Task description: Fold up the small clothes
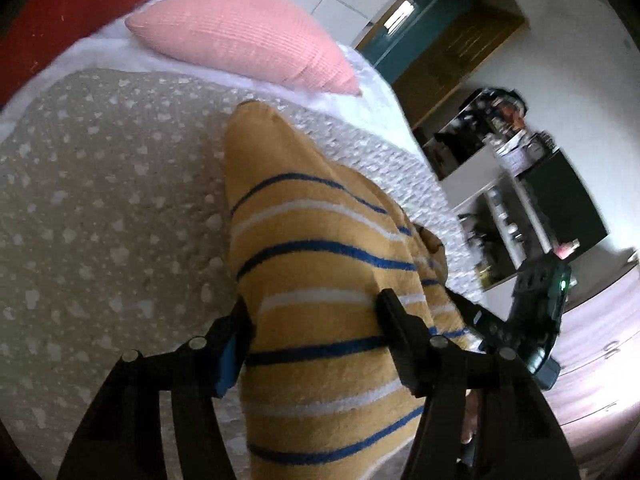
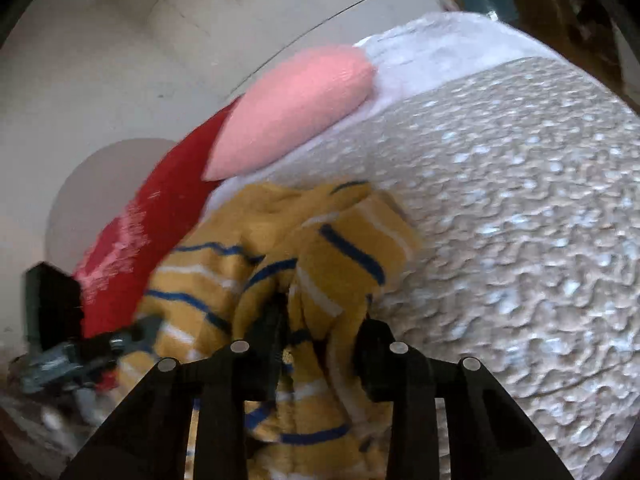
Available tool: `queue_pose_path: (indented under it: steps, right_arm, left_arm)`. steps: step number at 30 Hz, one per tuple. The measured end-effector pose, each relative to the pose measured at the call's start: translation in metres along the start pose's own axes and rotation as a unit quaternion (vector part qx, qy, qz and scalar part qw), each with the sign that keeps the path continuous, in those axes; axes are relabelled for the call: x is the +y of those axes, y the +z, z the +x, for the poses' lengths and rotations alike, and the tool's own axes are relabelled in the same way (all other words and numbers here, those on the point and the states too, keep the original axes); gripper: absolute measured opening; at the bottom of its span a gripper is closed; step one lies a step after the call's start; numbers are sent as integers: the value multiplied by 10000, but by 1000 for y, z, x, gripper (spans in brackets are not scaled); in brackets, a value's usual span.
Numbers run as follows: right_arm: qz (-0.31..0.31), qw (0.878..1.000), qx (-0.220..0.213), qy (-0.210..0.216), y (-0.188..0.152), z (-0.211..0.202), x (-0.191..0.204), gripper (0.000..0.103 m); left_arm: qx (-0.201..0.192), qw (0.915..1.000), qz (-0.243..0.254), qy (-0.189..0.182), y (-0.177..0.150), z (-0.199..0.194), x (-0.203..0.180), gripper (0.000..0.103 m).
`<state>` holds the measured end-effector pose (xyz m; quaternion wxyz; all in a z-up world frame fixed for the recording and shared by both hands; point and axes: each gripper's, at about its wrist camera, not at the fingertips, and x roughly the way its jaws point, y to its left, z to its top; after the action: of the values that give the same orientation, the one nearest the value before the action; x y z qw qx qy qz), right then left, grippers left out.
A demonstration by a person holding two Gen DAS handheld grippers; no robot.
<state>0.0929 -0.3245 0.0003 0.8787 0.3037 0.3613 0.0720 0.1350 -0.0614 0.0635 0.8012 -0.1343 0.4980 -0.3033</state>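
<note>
A small yellow garment [image 1: 320, 264] with blue and white stripes hangs lifted over the bed. My left gripper [image 1: 316, 320] is shut on its cloth, which fills the gap between the fingers. My right gripper [image 2: 320, 340] is shut on another bunched part of the same garment [image 2: 336, 264]. The right gripper shows at the right of the left wrist view [image 1: 536, 304]. The left gripper shows at the lower left of the right wrist view [image 2: 88, 352]. The garment's far end droops onto the bedspread.
The bed has a beige bedspread with white spots [image 1: 100, 200] and a white sheet [image 2: 432, 52]. A pink pillow [image 1: 248, 40] and a red pillow [image 1: 60, 12] lie at its head. A cluttered shelf unit [image 1: 512, 168] stands past the bed's edge.
</note>
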Motion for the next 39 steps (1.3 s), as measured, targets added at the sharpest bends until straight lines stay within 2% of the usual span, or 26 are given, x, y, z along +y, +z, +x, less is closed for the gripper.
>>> queue_pose_path:
  steps: [3, 4, 6, 8, 10, 12, 15, 17, 19, 22, 26, 29, 33, 35, 37, 39]
  right_arm:
    - [237, 9969, 238, -713, -6, 9, -23, 39]
    - [394, 9973, 237, -569, -9, 6, -29, 41]
    - [510, 9975, 49, -493, -13, -10, -28, 41]
    - [260, 9982, -161, -508, -14, -29, -14, 41]
    - [57, 9994, -204, -285, -17, -42, 1, 41]
    - [-157, 9997, -79, -155, -22, -42, 18, 43]
    - [-377, 9976, 454, -373, -38, -15, 37, 43]
    - [-479, 9949, 749, -485, -49, 2, 42, 21]
    - [-474, 9953, 656, -529, -51, -2, 41, 15]
    - [-498, 9924, 459, -1030, -49, -22, 37, 13]
    - [-486, 9842, 809, -1500, -62, -11, 11, 12]
    - [-360, 9865, 698, -1438, -63, -14, 8, 12]
    - [-47, 9925, 556, -1084, -58, -36, 1, 21]
    - [-16, 9936, 176, -1112, -56, -56, 14, 23]
    - [-289, 9905, -246, -1318, -51, -77, 32, 24]
    - [-558, 9890, -434, -1299, -51, -88, 53, 24]
  left_arm:
    - [248, 9960, 236, 831, -18, 28, 2, 62]
    - [124, 9942, 353, 1009, -24, 31, 2, 65]
    - [-82, 9930, 477, 1073, -28, 23, -2, 65]
    - [-190, 9922, 527, 1115, -30, 11, -6, 65]
    - [-364, 9904, 607, 1188, -36, -6, -11, 65]
    - [-581, 9872, 687, 1320, -44, -25, -14, 65]
    - [-789, 9834, 770, 1444, -60, -50, -15, 65]
    - [-839, 9807, 793, 1579, -68, -61, -12, 65]
    - [-847, 9786, 793, 1700, -77, -73, -6, 65]
    - [-876, 9775, 732, 1772, -89, -89, 2, 65]
    - [-820, 9809, 541, 1680, -106, -93, 13, 65]
    - [-822, 9830, 326, 1612, -123, -98, 15, 65]
    - [-971, 9811, 295, 1649, -141, -111, 13, 69]
    - [-1107, 9762, 410, 1819, -149, -119, 10, 69]
    - [-1251, 9704, 496, 2005, -154, -124, 6, 72]
    - [-1375, 9670, 515, 2082, -157, -129, 3, 73]
